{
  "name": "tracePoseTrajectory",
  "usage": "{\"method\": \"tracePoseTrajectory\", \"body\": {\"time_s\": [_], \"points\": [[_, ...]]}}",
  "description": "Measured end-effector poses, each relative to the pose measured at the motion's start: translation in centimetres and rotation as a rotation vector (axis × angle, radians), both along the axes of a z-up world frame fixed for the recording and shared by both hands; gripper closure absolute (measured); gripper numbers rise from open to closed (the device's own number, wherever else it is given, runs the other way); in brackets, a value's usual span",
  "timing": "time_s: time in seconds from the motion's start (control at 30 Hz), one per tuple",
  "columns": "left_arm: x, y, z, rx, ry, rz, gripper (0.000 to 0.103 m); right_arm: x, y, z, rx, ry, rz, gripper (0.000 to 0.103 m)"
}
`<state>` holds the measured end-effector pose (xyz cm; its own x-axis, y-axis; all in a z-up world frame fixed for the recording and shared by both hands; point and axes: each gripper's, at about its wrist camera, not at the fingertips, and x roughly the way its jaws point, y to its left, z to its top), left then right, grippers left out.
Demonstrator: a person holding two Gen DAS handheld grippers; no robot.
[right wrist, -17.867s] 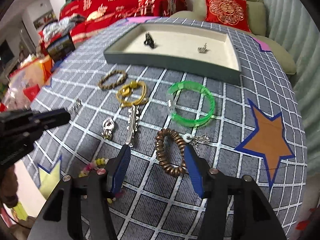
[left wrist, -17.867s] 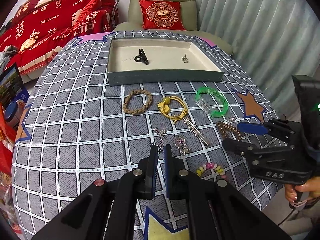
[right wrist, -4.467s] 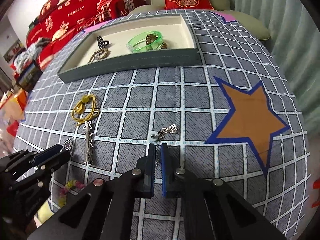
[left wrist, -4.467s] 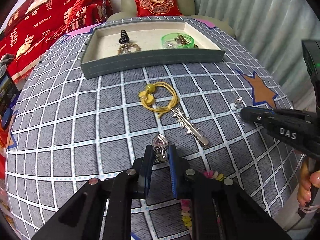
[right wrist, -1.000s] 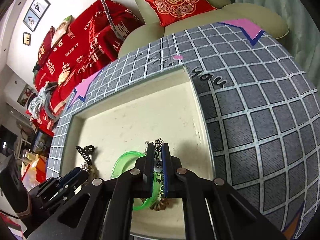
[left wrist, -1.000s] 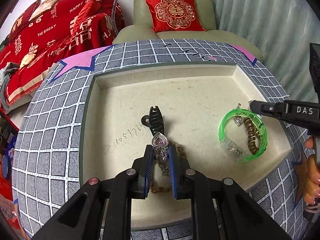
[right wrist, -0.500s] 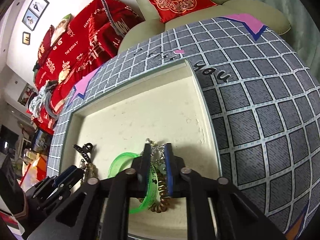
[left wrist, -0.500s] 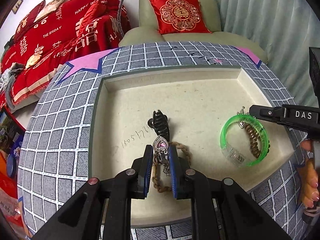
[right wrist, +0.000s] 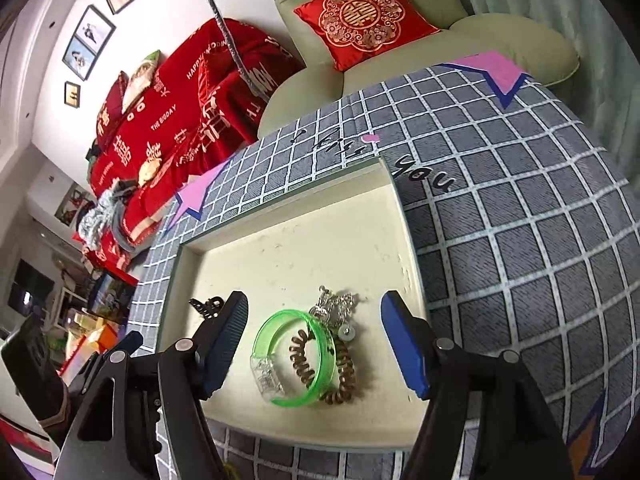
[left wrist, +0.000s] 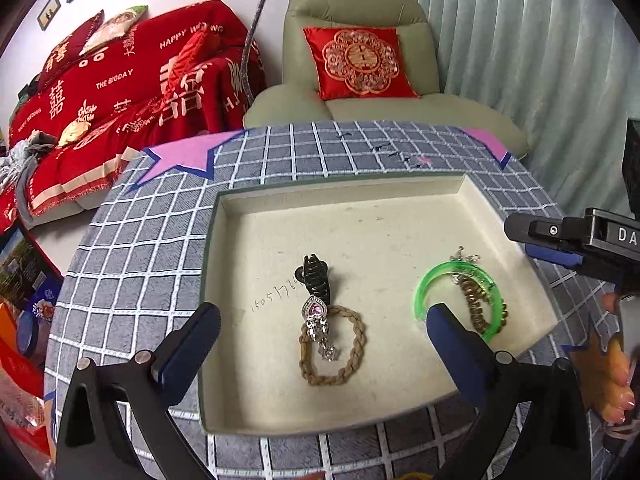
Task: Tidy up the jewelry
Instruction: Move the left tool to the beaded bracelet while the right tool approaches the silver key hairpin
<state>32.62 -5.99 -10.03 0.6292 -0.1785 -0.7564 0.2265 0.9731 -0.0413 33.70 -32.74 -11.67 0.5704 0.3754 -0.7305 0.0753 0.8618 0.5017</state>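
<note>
A cream-lined tray (left wrist: 360,216) sits on the checked tablecloth. In it lie a black claw clip (left wrist: 314,280), a braided tan hair tie (left wrist: 340,344) with a silver heart pendant (left wrist: 316,318) on it, a green bangle (left wrist: 456,300), a brown coil tie (left wrist: 478,306) and a silver chain piece (left wrist: 464,258). My left gripper (left wrist: 322,330) is open and empty above the pendant. My right gripper (right wrist: 314,328) is open and empty over the green bangle (right wrist: 294,360), the coil tie (right wrist: 342,376) and the silver chain piece (right wrist: 336,306). The right gripper also shows at the right of the left wrist view (left wrist: 560,240).
The tray (right wrist: 412,248) fills the middle of the round table (right wrist: 520,220). A green armchair (left wrist: 360,60) with a red cushion stands behind the table. A red-covered sofa (left wrist: 120,80) is at the back left. Boxes (left wrist: 24,280) sit on the floor at left.
Both grippers have opened. The left let go of the heart pendant, which now lies on the braided tie. The right let go of the silver chain piece, which now lies by the bangle.
</note>
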Motion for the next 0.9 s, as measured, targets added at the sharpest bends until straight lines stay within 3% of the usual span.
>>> {"method": "tracePoseTrajectory", "body": {"time_s": [0.07,0.17,0.27,0.5,0.67,0.9], "points": [[-1.1,0.7,0.5,-0.018,-0.007,0.006,0.000,-0.9,-0.4,0.3,0.009,-0.005,-0.004,0.020],[-3.1,1.8,1.0,-0.036,-0.006,0.003,0.000,-2.3,-0.9,0.7,0.019,-0.013,-0.001,0.019],[-5.3,2.7,0.9,-0.034,0.011,0.000,0.000,-3.9,-1.0,1.0,0.021,-0.024,-0.002,0.000],[-10.6,4.7,0.3,0.005,0.040,0.031,0.000,-8.0,-0.8,2.1,-0.005,-0.042,0.018,0.000],[-14.1,6.0,-0.2,0.020,0.058,0.046,0.000,-11.2,0.5,2.4,-0.049,0.010,0.075,0.000],[-19.1,6.2,-1.0,0.011,0.092,-0.021,0.000,-15.0,1.8,1.7,-0.059,0.069,0.102,0.000]]}}
